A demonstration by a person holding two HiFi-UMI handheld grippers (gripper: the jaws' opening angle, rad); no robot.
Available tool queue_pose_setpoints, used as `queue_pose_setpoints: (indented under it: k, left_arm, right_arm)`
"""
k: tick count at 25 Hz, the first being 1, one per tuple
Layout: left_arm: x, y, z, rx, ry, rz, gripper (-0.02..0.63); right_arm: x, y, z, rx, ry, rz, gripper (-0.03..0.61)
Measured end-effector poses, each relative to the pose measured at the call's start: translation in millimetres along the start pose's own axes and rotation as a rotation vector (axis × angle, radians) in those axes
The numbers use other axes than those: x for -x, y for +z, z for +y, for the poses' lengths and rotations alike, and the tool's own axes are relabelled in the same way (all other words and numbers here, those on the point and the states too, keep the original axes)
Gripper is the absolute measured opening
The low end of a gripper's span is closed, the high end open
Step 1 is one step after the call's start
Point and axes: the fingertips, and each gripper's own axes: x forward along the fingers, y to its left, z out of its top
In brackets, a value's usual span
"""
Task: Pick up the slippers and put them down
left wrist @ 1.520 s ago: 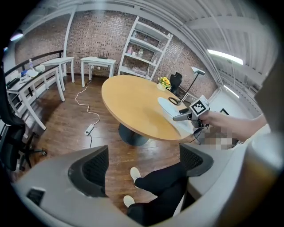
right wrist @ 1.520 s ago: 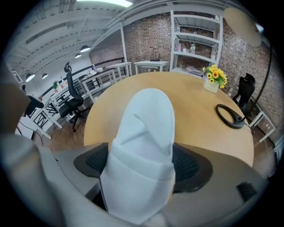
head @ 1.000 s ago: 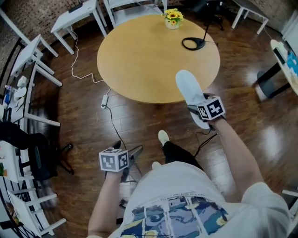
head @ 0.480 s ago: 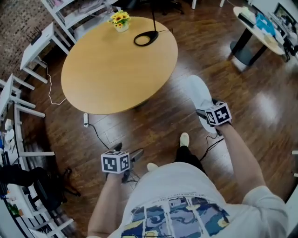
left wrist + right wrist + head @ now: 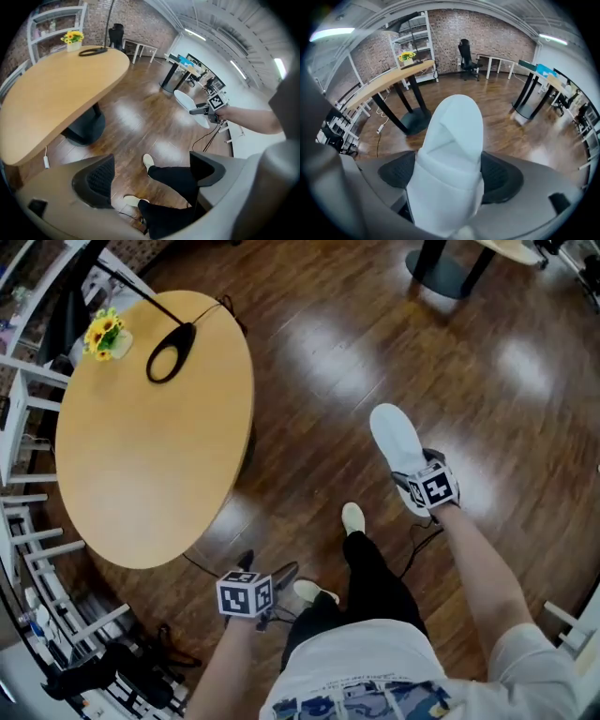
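Note:
A white slipper (image 5: pixel 394 441) hangs toe-forward over the dark wooden floor at the right of the head view. My right gripper (image 5: pixel 413 476) is shut on its heel end. In the right gripper view the slipper (image 5: pixel 454 145) fills the space between the black pads, and the right gripper (image 5: pixel 452 176) clamps its sides. My left gripper (image 5: pixel 267 570) is low at the left, near my legs. The left gripper (image 5: pixel 150 173) stands open with nothing between its jaws; beyond it I see the slipper (image 5: pixel 189 105) held out at the right. No second slipper shows.
A round wooden table (image 5: pixel 141 456) stands at the left with a yellow flower pot (image 5: pixel 106 334) and a black ring-shaped lamp base (image 5: pixel 169 352). My feet in pale shoes (image 5: pixel 352 517) are on the floor. White shelving (image 5: pixel 37 549) lines the left edge; a table base (image 5: pixel 450 273) is at top right.
The view has swung right, so the table now lies far to the left. My right gripper with the slipper has gone from over the table's edge to over bare floor. The left gripper stays low.

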Motion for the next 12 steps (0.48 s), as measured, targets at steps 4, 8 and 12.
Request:
queue_pose_setpoints:
  k: [4, 8, 12]
  left_arm:
    - [-105, 35, -19, -0.050, -0.047, 0.098, 0.500]
    - [-214, 31, -25, -0.079, -0.077, 0.172, 0.500]
    - [-317, 9, -26, -0.083, -0.121, 0.233, 0.500]
  right_arm:
    - [-108, -34, -72, -0.057, -0.016, 0.014, 0.454]
    - [-240, -78, -117, -0.088, 0.008, 0.006, 0.449]
    - [-387, -126, -146, -0.098, 0.030, 0.014, 0.437]
